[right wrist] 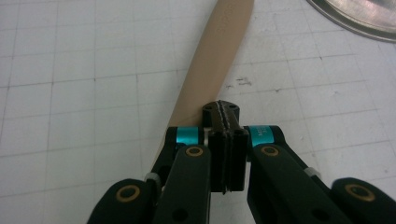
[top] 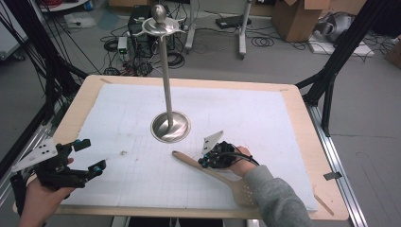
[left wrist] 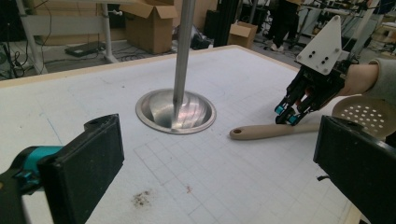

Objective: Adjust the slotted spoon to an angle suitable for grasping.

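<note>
we see our right gripper with jaws pressed together, empty, tips on the handle of the wooden spatula, which runs from ten o'clock to four o'clock, while our left gripper waits wide open at nine o'clock.

A lab or workshop set up for recording is shown. The table, covered with a white gridded mat, is framed by black struts and metal rails. Tangled cables and electronic boxes are spread over the grey concrete floor. Cardboard boxes are stacked at the back, and stand legs are seen beside them.
</note>
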Demonstrator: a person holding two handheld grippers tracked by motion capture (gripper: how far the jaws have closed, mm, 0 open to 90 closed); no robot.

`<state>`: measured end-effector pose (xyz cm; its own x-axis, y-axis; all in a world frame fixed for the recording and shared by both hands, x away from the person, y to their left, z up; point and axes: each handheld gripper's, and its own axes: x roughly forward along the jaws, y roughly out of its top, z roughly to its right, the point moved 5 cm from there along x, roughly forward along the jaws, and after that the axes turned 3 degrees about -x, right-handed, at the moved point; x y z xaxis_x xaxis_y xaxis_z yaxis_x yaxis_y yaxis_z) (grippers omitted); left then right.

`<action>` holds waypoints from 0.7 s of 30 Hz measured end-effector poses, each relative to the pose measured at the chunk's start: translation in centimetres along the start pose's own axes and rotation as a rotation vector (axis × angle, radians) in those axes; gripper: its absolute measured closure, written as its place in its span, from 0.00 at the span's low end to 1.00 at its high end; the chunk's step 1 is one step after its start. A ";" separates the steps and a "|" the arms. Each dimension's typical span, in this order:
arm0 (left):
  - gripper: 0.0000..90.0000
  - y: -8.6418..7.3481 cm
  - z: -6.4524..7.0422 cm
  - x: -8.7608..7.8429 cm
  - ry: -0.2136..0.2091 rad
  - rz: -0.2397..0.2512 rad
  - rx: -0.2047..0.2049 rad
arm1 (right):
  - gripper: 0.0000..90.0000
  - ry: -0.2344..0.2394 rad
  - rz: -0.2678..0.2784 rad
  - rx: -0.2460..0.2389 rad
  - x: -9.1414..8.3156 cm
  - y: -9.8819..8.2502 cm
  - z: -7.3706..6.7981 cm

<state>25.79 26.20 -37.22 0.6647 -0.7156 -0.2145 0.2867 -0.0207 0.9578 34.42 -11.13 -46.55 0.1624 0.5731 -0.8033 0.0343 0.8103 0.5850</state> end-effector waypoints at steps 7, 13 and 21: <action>0.02 -0.1 0.0 0.1 -0.001 -0.006 0.002 | 1.00 0.026 -0.003 0.011 0.0 0.1 -0.3; 0.02 -0.1 0.0 0.1 -0.002 -0.007 0.002 | 1.00 0.051 -0.018 -0.003 -0.2 0.2 -0.5; 0.02 0.0 -0.1 0.0 0.000 -0.002 0.000 | 1.00 0.079 -0.022 -0.025 -0.3 0.5 -1.0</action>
<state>25.80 26.25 -37.26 0.6644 -0.7153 -0.2166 0.2878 -0.0225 0.9574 33.43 -10.79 -46.16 0.0831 0.5619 -0.8230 0.0125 0.8252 0.5646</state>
